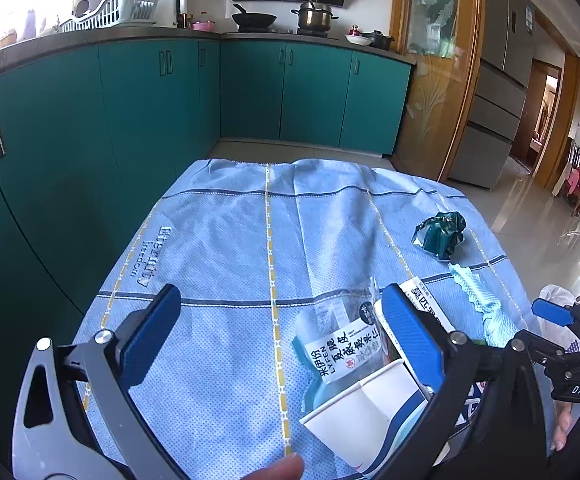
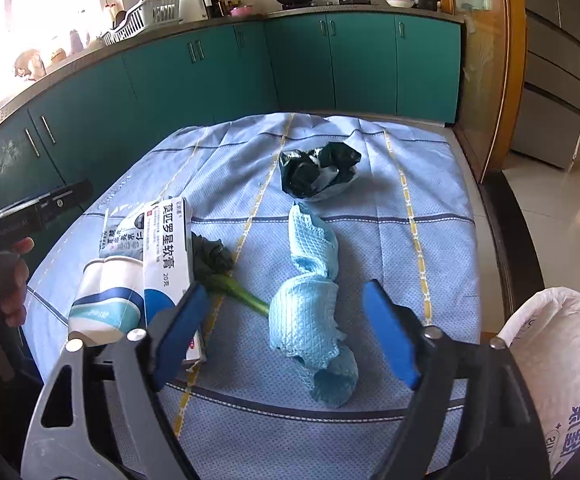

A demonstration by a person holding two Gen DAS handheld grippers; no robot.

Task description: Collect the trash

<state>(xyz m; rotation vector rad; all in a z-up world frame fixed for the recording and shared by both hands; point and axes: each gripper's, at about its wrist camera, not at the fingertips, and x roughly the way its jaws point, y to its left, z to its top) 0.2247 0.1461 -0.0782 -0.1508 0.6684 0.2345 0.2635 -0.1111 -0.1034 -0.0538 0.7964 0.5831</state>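
On the blue checked tablecloth (image 2: 430, 240) lies a twisted light-blue paper towel (image 2: 310, 300), between the fingers of my right gripper (image 2: 286, 332), which is open and does not touch it. A crumpled dark green wrapper (image 2: 318, 170) sits farther back. To the left lie a white ointment box (image 2: 168, 256), a tipped paper cup (image 2: 102, 304), a snack wrapper (image 2: 124, 232) and a green vegetable stalk (image 2: 226, 280). My left gripper (image 1: 282, 336) is open above the snack wrapper (image 1: 342, 344) and paper cup (image 1: 362, 412); its right finger overlaps the box (image 1: 426, 300).
A white trash bag (image 2: 562, 360) hangs at the table's right front corner. Teal cabinets (image 1: 90, 140) under a counter run behind and left of the table. A wood-framed glass door (image 2: 486, 60) and a grey fridge (image 2: 550, 80) stand at the right. A thumb shows at the left wrist view's bottom edge.
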